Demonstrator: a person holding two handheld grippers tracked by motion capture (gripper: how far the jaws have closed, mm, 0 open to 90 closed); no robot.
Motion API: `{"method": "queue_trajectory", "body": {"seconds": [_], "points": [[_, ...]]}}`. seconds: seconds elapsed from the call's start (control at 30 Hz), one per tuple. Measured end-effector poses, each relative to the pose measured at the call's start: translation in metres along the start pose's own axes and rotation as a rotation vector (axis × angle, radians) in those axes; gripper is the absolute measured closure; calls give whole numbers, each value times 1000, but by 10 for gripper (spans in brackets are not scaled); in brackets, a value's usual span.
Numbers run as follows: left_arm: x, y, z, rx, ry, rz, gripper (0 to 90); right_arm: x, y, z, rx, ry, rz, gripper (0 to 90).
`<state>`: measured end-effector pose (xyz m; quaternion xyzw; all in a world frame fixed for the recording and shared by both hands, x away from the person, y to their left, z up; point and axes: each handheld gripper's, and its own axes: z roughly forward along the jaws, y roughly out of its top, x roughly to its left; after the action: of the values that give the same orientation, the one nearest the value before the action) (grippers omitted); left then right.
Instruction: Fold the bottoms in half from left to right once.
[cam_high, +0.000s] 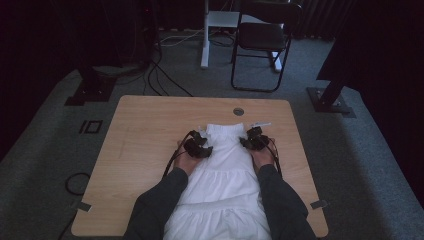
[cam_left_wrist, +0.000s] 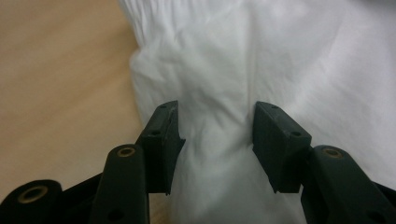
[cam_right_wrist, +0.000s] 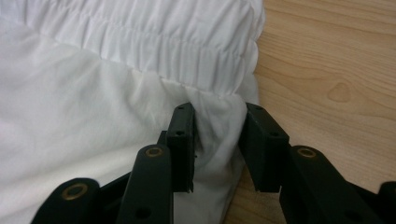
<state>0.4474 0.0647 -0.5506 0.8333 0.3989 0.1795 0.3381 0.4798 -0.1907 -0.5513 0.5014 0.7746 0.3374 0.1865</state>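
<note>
A white gathered garment (cam_high: 225, 172) lies flat on the wooden table (cam_high: 145, 135), its elastic waistband (cam_right_wrist: 187, 42) at the far end. My left gripper (cam_high: 205, 150) rests on the garment's left side just below the waistband. In the left gripper view its jaws (cam_left_wrist: 215, 135) stand apart with a raised fold of white cloth (cam_left_wrist: 217, 116) between them. My right gripper (cam_high: 246, 143) sits on the garment's right edge. Its jaws (cam_right_wrist: 218, 140) are also apart, and the cloth's edge (cam_right_wrist: 219, 112) bunches between them under the waistband. Neither pair of pads visibly pinches the cloth.
A round cable hole (cam_high: 238, 111) lies in the table just past the garment, and a small white tag (cam_high: 261, 124) beside the right gripper. A black folding chair (cam_high: 262, 40) and a white desk leg (cam_high: 205, 35) stand on the carpet beyond. Cables run across the floor.
</note>
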Motion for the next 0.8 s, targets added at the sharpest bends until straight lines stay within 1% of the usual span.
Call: {"method": "queue_trajectory", "body": {"seconds": [0.03, 0.07, 0.1, 0.13, 0.2, 0.23, 0.27, 0.3, 0.33, 0.4, 0.43, 0.53, 0.67, 0.8], "points": [[0, -3, -2, -1, -4, -1, 544, 1, -2, -1, -5, -1, 1, 651], [0, -5, -5, -1, -3, 6, 554, 2, -3, -2, -9, -2, 0, 651], [0, -5, -5, -1, -3, 6, 558, 3, -5, -3, -9, -2, -2, 651], [-1, -12, -12, 9, -11, 4, 567, 5, -7, -5, -5, -1, -4, 651], [-6, -21, -22, 8, -19, 14, 574, 10, -12, -11, 6, 7, -11, 649], [-6, -21, -22, 8, -19, 14, 575, 10, -12, -11, 6, 7, -11, 649], [-6, -21, -22, 8, -19, 14, 575, 13, -16, -15, 10, 15, -15, 649], [-12, -36, -35, 12, -31, 21, 576, 20, -26, -24, 10, 30, -22, 646], [-15, -44, -42, 7, -38, 26, 578, 23, -29, -26, 11, 35, -28, 646], [-21, -53, -52, 6, -45, 34, 578, 33, -39, -36, 25, 53, -52, 639], [-25, -60, -57, 5, -49, 37, 578, 36, -42, -40, 29, 59, -54, 637], [-31, -70, -68, 11, -56, 47, 578, 46, -53, -49, 28, 70, -76, 635], [-39, -80, -76, 2, -58, 50, 578, 55, -59, -53, 24, 77, -91, 633], [-40, -81, -77, -2, -58, 47, 578, 55, -59, -52, 18, 82, -86, 632]]}}
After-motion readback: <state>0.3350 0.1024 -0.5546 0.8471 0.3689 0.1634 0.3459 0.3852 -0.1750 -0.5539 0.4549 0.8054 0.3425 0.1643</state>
